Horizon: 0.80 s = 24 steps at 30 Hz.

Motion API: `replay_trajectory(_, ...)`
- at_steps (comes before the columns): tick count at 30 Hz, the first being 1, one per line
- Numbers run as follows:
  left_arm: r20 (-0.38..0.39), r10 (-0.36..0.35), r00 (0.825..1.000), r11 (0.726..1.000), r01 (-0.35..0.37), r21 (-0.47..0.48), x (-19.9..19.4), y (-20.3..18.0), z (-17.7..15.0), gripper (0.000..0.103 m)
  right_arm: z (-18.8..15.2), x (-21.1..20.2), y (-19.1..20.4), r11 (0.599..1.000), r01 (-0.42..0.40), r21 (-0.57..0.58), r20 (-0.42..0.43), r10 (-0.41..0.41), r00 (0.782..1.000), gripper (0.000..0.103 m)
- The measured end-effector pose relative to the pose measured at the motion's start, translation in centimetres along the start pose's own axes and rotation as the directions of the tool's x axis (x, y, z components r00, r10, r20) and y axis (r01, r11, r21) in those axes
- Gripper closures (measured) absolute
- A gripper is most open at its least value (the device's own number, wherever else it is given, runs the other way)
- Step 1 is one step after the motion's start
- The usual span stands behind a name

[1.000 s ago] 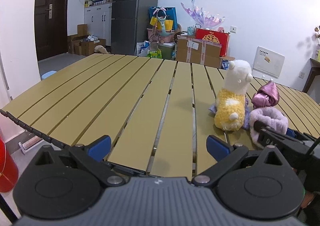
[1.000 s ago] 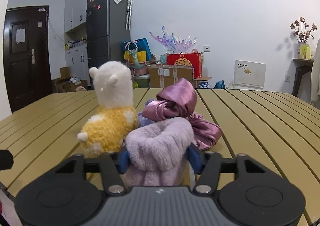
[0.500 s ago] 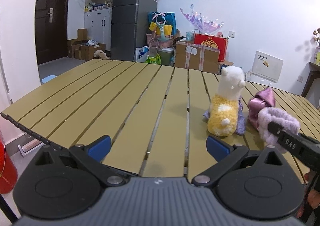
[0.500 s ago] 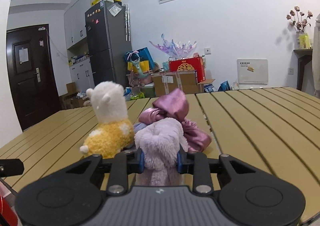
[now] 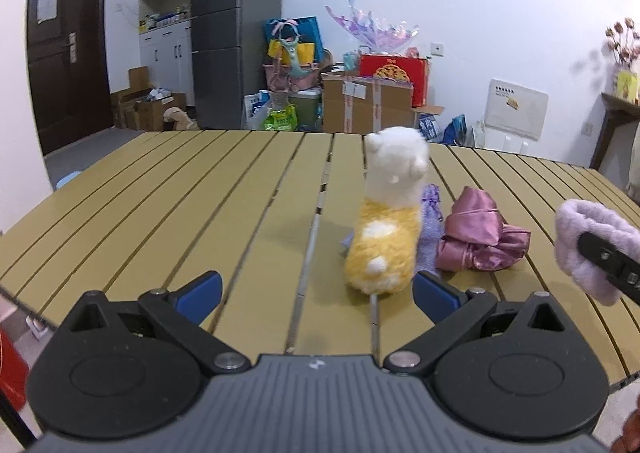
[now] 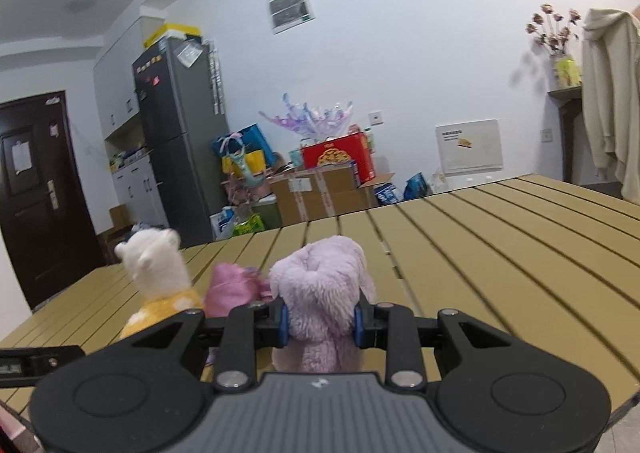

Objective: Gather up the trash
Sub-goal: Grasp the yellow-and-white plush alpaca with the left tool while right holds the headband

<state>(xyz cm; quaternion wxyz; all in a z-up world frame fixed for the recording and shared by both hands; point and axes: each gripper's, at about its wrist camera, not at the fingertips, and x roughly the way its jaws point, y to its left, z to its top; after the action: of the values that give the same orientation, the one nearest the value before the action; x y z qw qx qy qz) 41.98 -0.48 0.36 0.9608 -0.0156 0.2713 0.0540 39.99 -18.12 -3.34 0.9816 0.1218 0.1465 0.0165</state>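
lilac fluffy piece [image 6: 322,285] clamped in right gripper [image 6: 320,323] jaws above table [image 6: 500,253]; left gripper [image 5: 316,289] jaws apart, empty.

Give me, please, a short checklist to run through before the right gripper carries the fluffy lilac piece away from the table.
1. Right gripper shut on the fluffy lilac piece: ok, both blue pads press into it.
2. Piece lifted off the table: ok, judging by the left wrist view.
3. Left gripper free: ok, open and holding nothing.
4. Plush toy upright, apart from the carried piece: ok.
5. Pink satin cloth not dragged along: ok, it lies on the table.
6. Trash container located: cannot tell, none identifiable.
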Motion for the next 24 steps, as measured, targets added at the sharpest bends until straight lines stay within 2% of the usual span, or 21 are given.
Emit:
replay_trajectory(8,-0.017,-0.003,1.000,0.997,0.004,0.083,3.3,-3.1,1.4,0.000,0.6,-0.4,-3.9,0.997,0.067,0.047,0.010,-0.067,0.998,0.076)
replay_trajectory(20,-0.102,-0.023,0.995,0.996,0.031,0.085,9.0,-4.4,1.7,0.001,0.1,0.4,-5.9,0.992,0.120,0.028,-0.020,-0.119,0.993,0.076)
replay_trajectory(21,-0.110,-0.028,0.994,0.997,0.036,0.073,9.2,-4.2,1.8,0.003,0.0,0.5,-5.7,0.993,0.119,0.025,-0.022,-0.119,0.993,0.076)
replay_trajectory(23,-0.120,-0.041,0.992,0.998,0.047,0.052,9.6,-3.9,1.8,0.013,-0.1,0.8,-5.4,0.993,0.116,0.016,-0.028,-0.116,0.993,0.076)
replay_trajectory(24,-0.125,-0.048,0.991,0.997,0.055,0.050,9.7,-3.8,1.8,0.025,-0.1,0.9,-5.2,0.993,0.115,0.010,-0.031,-0.114,0.993,0.076)
